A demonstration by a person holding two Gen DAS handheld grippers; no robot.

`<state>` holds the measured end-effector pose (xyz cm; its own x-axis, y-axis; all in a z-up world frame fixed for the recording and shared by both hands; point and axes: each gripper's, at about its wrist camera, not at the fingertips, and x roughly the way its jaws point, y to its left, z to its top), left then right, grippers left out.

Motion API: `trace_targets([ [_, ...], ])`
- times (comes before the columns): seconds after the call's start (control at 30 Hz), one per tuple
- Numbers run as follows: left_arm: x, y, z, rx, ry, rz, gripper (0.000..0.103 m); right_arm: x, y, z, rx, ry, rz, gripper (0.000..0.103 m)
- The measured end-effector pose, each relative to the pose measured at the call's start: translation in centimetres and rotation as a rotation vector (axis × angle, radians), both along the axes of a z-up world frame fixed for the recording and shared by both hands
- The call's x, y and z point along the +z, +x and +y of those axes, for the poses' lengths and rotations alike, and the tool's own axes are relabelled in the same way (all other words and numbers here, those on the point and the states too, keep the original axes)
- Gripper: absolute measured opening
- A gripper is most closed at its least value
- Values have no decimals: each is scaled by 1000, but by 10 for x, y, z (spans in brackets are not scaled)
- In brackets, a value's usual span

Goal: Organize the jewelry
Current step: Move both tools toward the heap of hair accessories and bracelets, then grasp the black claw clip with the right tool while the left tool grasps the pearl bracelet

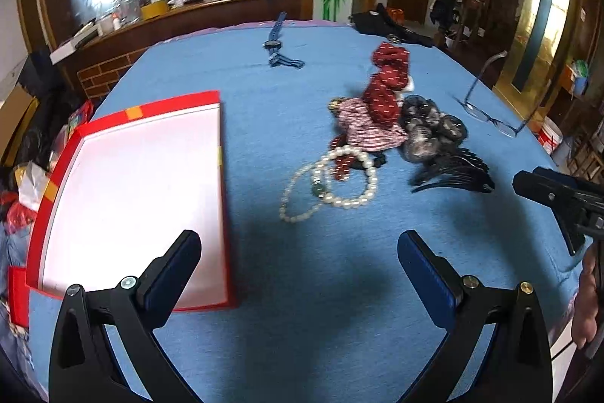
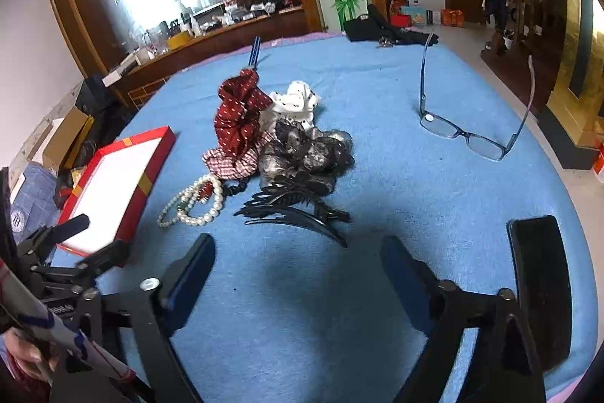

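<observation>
A pearl necklace [image 1: 332, 182] lies on the blue cloth beside a heap of scrunchies [image 1: 385, 97] and a black hair claw [image 1: 453, 172]. It also shows in the right wrist view [image 2: 196, 203], with the scrunchies [image 2: 241, 119] and the claw [image 2: 298, 210]. A red tray with a white floor [image 1: 128, 191] sits to the left; it shows in the right wrist view [image 2: 113, 184] too. My left gripper [image 1: 298, 255] is open and empty, above the cloth short of the necklace. My right gripper [image 2: 298, 263] is open and empty, just short of the claw.
Blue-framed glasses [image 2: 464, 135] stand at the right of the table. A blue watch [image 1: 277, 44] lies at the far side. A black phone [image 2: 540, 270] lies by my right gripper's finger. Dark cloth [image 2: 377, 25] sits at the far edge. The table's edge curves close on the right.
</observation>
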<state>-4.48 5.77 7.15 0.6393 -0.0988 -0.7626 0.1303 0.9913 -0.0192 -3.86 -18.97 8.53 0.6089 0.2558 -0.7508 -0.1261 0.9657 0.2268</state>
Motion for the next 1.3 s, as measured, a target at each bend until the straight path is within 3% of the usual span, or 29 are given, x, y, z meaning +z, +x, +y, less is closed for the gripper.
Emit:
trace_targets([
  [0.1, 1, 1, 14, 19, -14, 3, 103, -8, 13, -4, 20, 24, 41, 70],
  [0.47, 4, 4, 47, 54, -75, 22, 103, -37, 64, -14, 18, 56, 117, 69],
  [0.6, 2, 8, 46, 48, -74, 30, 103, -35, 47, 6, 104, 55, 114, 69],
  [0.7, 2, 9, 42, 31, -71, 28, 103, -27, 24, 26, 237, 84, 117, 70],
  [0.77, 1, 10, 38, 18, -64, 29, 103, -19, 12, 35, 267, 28, 80, 70],
  [0.9, -2, 11, 33, 9, -57, 36, 103, -10, 12, 36, 229, -72, 37, 78],
  [1.2, -5, 17, 18, -52, -50, 65, 103, -37, 44, 36, 166, -37, 114, 79],
  [1.3, -8, 22, 7, -84, -30, 77, 103, -44, 50, 38, 157, -53, 138, 63],
])
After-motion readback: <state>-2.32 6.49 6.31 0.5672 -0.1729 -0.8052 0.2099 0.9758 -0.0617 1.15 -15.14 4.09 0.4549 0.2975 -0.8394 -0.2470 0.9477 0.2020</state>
